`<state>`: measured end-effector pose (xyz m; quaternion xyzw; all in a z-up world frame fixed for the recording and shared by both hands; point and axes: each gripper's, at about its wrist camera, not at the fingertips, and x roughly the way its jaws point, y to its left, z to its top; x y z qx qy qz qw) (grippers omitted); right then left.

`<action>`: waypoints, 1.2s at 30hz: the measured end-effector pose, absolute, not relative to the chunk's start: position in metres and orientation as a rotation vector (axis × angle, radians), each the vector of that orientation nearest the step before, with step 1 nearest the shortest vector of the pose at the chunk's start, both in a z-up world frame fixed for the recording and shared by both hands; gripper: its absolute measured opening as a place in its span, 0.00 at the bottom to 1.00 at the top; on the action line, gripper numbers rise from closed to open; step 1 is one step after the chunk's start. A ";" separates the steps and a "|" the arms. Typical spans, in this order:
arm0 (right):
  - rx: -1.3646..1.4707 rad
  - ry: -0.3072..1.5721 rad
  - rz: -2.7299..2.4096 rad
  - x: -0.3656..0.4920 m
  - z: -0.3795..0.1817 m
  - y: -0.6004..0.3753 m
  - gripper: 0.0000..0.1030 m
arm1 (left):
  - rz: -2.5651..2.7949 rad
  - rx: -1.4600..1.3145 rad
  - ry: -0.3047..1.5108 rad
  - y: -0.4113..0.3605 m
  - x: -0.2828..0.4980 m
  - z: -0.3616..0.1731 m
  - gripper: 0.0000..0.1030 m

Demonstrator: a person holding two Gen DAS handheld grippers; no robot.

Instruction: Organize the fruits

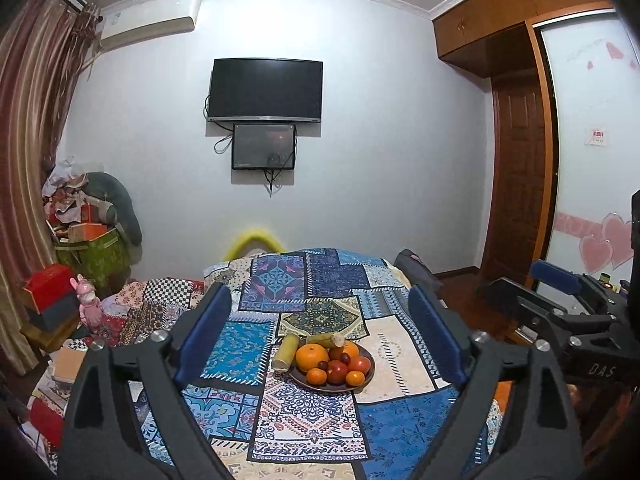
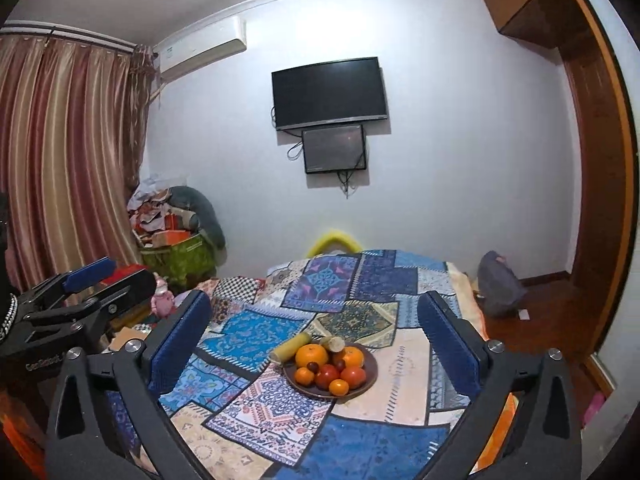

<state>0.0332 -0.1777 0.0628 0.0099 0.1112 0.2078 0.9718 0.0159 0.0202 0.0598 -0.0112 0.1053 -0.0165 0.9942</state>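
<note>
A brown plate (image 1: 371,365) (image 2: 374,369) sits on the patchwork cloth (image 1: 400,360), some way ahead of both grippers. It holds a big orange (image 1: 311,356) (image 2: 311,354), smaller oranges, red fruits (image 1: 360,363) (image 2: 354,376) and dark round ones. One yellow-green stalk piece (image 1: 286,352) (image 2: 290,347) leans over the plate's left rim; another (image 1: 326,340) lies across the back. My left gripper (image 1: 320,296) is open and empty, the plate showing between its blue pads. My right gripper (image 2: 316,304) is open and empty too. Each gripper shows at the edge of the other's view.
The cloth covers a bed that ends near the far wall, where a TV (image 1: 266,90) hangs. Boxes and clutter (image 1: 88,240) and a pink toy (image 1: 89,300) crowd the left, by the curtain. A wooden wardrobe (image 1: 520,160) and a grey bag (image 2: 498,284) stand on the right.
</note>
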 end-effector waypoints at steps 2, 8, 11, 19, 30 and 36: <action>0.004 0.221 0.412 0.031 0.062 -0.176 1.00 | -0.030 -0.017 0.210 0.019 0.015 0.059 0.92; -0.004 0.220 0.411 0.026 0.061 -0.175 1.00 | -0.016 -0.008 0.204 0.018 0.012 0.057 0.99; -0.011 0.219 0.408 0.025 0.062 -0.174 1.00 | -0.011 -0.005 0.202 0.018 0.010 0.057 1.00; -0.014 0.218 0.388 0.019 0.061 -0.175 1.00 | -0.017 -0.014 0.205 0.020 0.008 0.056 1.00; -0.004 0.209 0.370 0.016 0.066 -0.175 1.00 | -0.026 -0.018 0.206 0.023 0.007 0.057 1.00; -0.004 0.206 0.370 0.014 0.067 -0.174 1.00 | -0.031 -0.018 0.206 0.022 0.008 0.056 1.00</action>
